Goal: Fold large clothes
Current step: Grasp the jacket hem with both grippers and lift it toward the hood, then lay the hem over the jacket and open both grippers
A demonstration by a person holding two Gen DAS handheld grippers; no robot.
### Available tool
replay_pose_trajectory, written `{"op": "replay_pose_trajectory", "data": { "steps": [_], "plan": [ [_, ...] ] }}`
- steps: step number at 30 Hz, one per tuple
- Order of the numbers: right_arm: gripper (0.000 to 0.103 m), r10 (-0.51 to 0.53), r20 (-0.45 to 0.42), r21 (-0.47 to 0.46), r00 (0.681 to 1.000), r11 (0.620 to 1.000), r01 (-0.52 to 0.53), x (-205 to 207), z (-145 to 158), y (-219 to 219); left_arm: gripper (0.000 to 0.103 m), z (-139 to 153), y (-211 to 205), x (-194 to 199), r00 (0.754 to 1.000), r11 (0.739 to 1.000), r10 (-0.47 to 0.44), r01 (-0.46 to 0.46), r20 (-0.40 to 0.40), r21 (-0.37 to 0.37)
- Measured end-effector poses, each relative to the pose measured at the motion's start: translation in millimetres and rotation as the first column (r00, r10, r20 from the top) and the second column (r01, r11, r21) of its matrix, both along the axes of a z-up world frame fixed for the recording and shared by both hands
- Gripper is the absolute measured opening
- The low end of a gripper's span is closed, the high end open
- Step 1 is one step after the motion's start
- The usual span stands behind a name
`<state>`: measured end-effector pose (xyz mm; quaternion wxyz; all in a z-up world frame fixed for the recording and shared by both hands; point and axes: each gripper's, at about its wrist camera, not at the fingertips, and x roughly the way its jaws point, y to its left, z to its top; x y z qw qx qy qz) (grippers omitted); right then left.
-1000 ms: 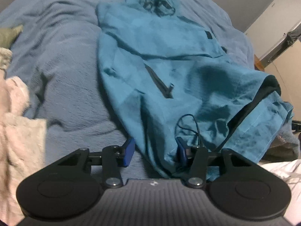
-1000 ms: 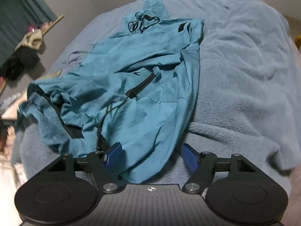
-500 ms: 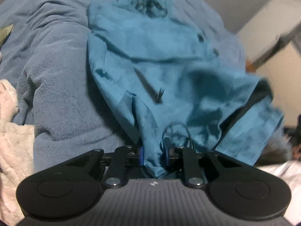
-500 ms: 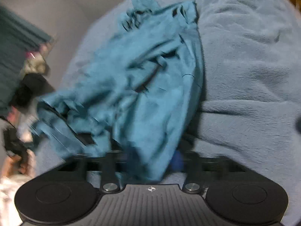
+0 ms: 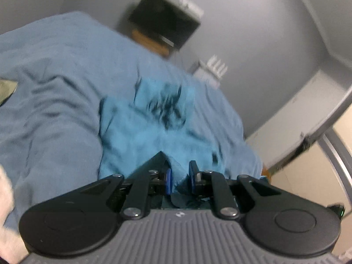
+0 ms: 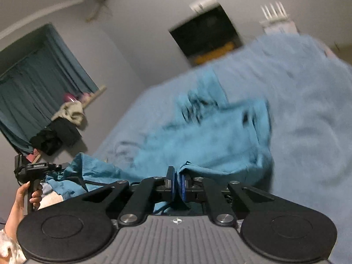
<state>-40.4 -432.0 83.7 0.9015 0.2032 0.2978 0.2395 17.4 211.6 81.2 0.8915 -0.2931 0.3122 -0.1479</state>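
A teal hooded jacket (image 5: 143, 136) lies on a blue blanket-covered bed (image 5: 55, 101), its hood and black drawstrings at the far end. My left gripper (image 5: 180, 177) is shut on the jacket's near hem, with cloth bunched between the blue pads. My right gripper (image 6: 178, 183) is shut on another part of the jacket's (image 6: 209, 136) near hem and holds it lifted. The left gripper and the hand holding it also show in the right wrist view (image 6: 30, 171), with jacket cloth trailing from it. Both views are blurred.
Grey walls stand behind the bed (image 6: 308, 110). A dark screen on a wooden stand (image 5: 165, 26) sits at the far end. Teal curtains (image 6: 33, 83) and a heap of clothes (image 6: 59, 129) are at the left. A pale fuzzy cloth (image 5: 6, 198) lies at the bed's left edge.
Both grippers closed on the jacket's near hem and lifted it. Both cameras tilted up, so the walls and far end of the room came into view.
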Motion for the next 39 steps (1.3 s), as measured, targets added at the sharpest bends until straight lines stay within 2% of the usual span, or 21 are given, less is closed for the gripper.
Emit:
{"op": "replay_pose_trajectory", "data": {
  "steps": [2, 4, 8, 11, 14, 20, 21, 23, 25, 26, 27, 28, 29, 31, 33, 35, 37, 39],
  "plan": [
    [0.006, -0.031, 0.071, 0.036, 0.997, 0.999, 0.029, 22, 5, 0, 0.012, -1, 7, 23, 0.999, 0.999, 0.037, -0.037, 0.021, -0.026],
    [0.006, -0.082, 0.104, 0.091, 0.991, 0.993, 0.073, 49, 3, -5, 0.012, -3, 7, 51, 0.997, 0.997, 0.068, -0.067, 0.04, -0.023],
    [0.006, -0.195, 0.159, 0.112, 0.968, 0.978, 0.178, 103, -5, -3, 0.012, -3, 3, 113, 0.991, 0.992, 0.118, -0.121, 0.061, 0.045],
    [0.006, -0.278, 0.21, 0.068, 0.937, 0.961, 0.269, 145, -11, 9, 0.012, -7, 0, 160, 0.987, 0.985, 0.149, -0.154, 0.06, 0.084],
    [0.006, -0.339, 0.22, 0.03, 0.915, 0.94, 0.341, 194, -25, 25, 0.012, -18, -6, 208, 0.984, 0.978, 0.171, -0.176, 0.051, 0.113],
    [0.006, -0.407, 0.248, -0.095, 0.879, 0.893, 0.44, 291, -67, 65, 0.012, -65, -8, 301, 0.972, 0.966, 0.234, -0.231, -0.017, 0.113],
    [0.006, -0.414, 0.245, -0.11, 0.877, 0.887, 0.449, 304, -73, 68, 0.014, -75, -9, 315, 0.969, 0.965, 0.243, -0.237, -0.042, 0.115],
    [0.006, -0.427, 0.231, -0.13, 0.874, 0.877, 0.463, 328, -90, 73, 0.028, -94, -7, 331, 0.963, 0.964, 0.256, -0.248, -0.086, 0.101],
    [0.009, -0.434, 0.191, -0.151, 0.881, 0.873, 0.463, 348, -110, 70, 0.047, -110, 2, 334, 0.949, 0.954, 0.297, -0.29, -0.103, 0.077],
    [0.018, -0.44, 0.167, -0.167, 0.882, 0.869, 0.465, 363, -122, 71, 0.051, -116, 6, 332, 0.941, 0.945, 0.324, -0.317, -0.101, 0.075],
    [0.023, -0.454, 0.158, -0.181, 0.877, 0.86, 0.477, 371, -131, 71, 0.059, -120, 9, 331, 0.934, 0.939, 0.343, -0.336, -0.098, 0.077],
    [0.038, -0.474, 0.157, -0.193, 0.866, 0.846, 0.498, 375, -139, 69, 0.062, -122, 13, 329, 0.931, 0.934, 0.355, -0.349, -0.086, 0.08],
    [0.046, -0.485, 0.164, -0.186, 0.859, 0.84, 0.51, 379, -145, 67, 0.062, -124, 15, 325, 0.926, 0.925, 0.374, -0.367, -0.057, 0.103],
    [0.048, -0.485, 0.18, -0.173, 0.856, 0.841, 0.513, 380, -152, 63, 0.067, -127, 11, 321, 0.926, 0.908, 0.377, -0.368, -0.012, 0.202],
    [0.048, -0.47, 0.184, -0.188, 0.864, 0.846, 0.5, 386, -160, 62, 0.068, -135, 2, 324, 0.95, 0.904, 0.312, -0.295, -0.006, 0.31],
    [0.05, -0.429, 0.172, -0.211, 0.887, 0.864, 0.458, 394, -168, 57, 0.069, -148, -7, 330, 0.972, 0.899, 0.232, -0.198, -0.042, 0.391],
    [0.053, -0.395, 0.151, -0.244, 0.906, 0.874, 0.421, 401, -172, 56, 0.069, -167, -20, 338, 0.98, 0.861, 0.168, -0.096, -0.102, 0.499],
    [0.06, -0.386, 0.14, -0.272, 0.912, 0.871, 0.41, 405, -172, 57, 0.068, -184, -33, 341, 0.981, 0.803, 0.149, -0.044, -0.128, 0.594]
  ]
}}
